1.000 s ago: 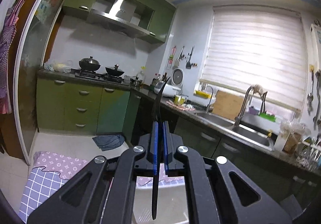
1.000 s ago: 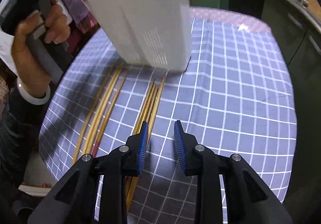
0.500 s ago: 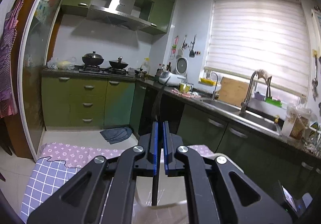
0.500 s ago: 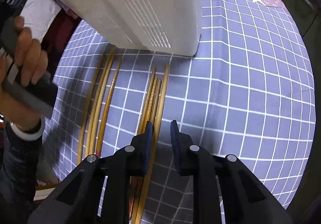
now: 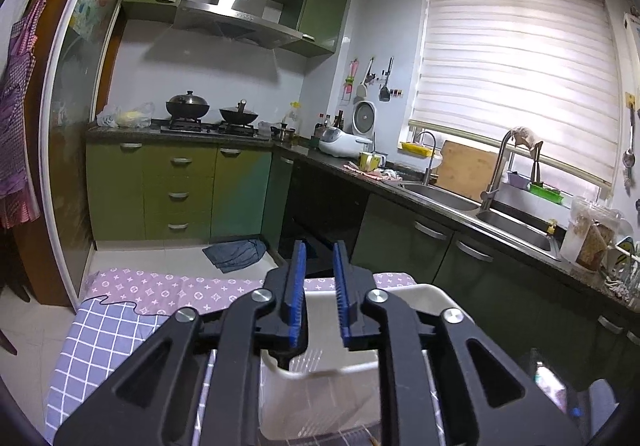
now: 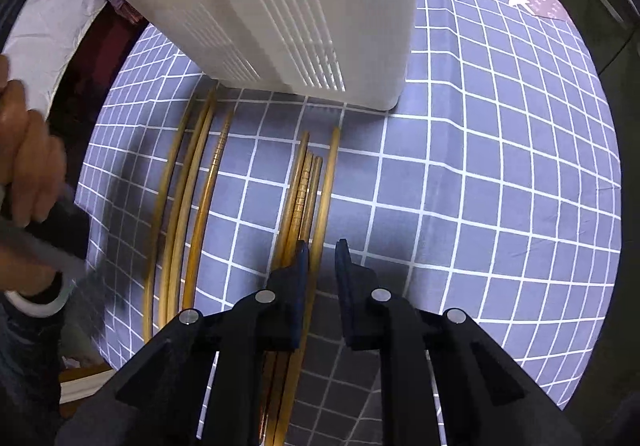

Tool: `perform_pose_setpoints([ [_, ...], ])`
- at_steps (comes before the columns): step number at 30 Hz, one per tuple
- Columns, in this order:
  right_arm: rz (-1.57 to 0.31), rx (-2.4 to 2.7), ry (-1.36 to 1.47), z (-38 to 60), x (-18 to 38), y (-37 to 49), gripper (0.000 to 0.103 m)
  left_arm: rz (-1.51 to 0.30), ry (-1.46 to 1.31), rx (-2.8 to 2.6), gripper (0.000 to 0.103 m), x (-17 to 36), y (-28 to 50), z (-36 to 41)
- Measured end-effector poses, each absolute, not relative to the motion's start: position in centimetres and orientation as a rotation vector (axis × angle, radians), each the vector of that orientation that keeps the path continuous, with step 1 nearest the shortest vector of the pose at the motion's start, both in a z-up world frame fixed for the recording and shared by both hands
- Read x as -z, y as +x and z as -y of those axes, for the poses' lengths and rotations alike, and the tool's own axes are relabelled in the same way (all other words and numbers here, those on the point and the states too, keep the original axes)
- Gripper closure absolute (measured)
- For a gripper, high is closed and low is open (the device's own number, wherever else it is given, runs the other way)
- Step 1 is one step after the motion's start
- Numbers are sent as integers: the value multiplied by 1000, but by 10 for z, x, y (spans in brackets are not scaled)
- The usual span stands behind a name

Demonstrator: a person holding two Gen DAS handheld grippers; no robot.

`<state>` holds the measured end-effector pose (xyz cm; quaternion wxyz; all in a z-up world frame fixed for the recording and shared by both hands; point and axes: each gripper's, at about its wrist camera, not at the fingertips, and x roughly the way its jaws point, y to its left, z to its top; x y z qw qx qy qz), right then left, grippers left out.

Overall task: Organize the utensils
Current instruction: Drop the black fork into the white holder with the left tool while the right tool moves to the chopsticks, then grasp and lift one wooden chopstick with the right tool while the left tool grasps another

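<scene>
A grid cloth (image 6: 480, 186) fills the right wrist view, with a white bin (image 6: 280, 6) standing across its top. In the left wrist view the same bin (image 5: 420, 298) sits low in the frame, its open mouth just beneath the left gripper (image 5: 320, 302). That gripper's jaws are opening, and nothing shows between the blue pads.

Two bunches of chopsticks lie on the cloth below the bin in the right wrist view: a left bunch (image 6: 180, 206) and a middle bunch (image 6: 308, 186), each pointing up-frame toward the bin.

The right gripper (image 6: 322, 258) points steeply down over the middle bunch, jaws closing. The outermost stick (image 6: 330, 182) runs into the gap between them. Whether the pads press it yet I cannot tell; a gap is visible.

To do this pick well, I would close on that one stick only, keep the left pad clear of its neighbours, and squeeze fully before lifting so it does not swing. Grasping nearer its middle should make it easier to tip into the bin.
</scene>
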<state>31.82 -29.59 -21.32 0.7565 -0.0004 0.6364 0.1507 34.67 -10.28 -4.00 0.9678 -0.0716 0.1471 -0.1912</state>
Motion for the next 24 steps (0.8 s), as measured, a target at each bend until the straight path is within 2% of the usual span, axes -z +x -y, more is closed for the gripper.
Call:
perform_pose_setpoints([
  [8,-1392,-303,-51,274,218,320,90,-435,-129,397,76,23,320,98],
  [12,-1397,-298,-45,274,218,321,90,-532,-126,393,76,25,311,91],
  [18,-1394,-293,-92,265,223,320,90,-718,-112,330,76,43,305,76],
  [24,-1372,-295,-96,270,226,314,96,-916,-65,255,76,69,302,63],
])
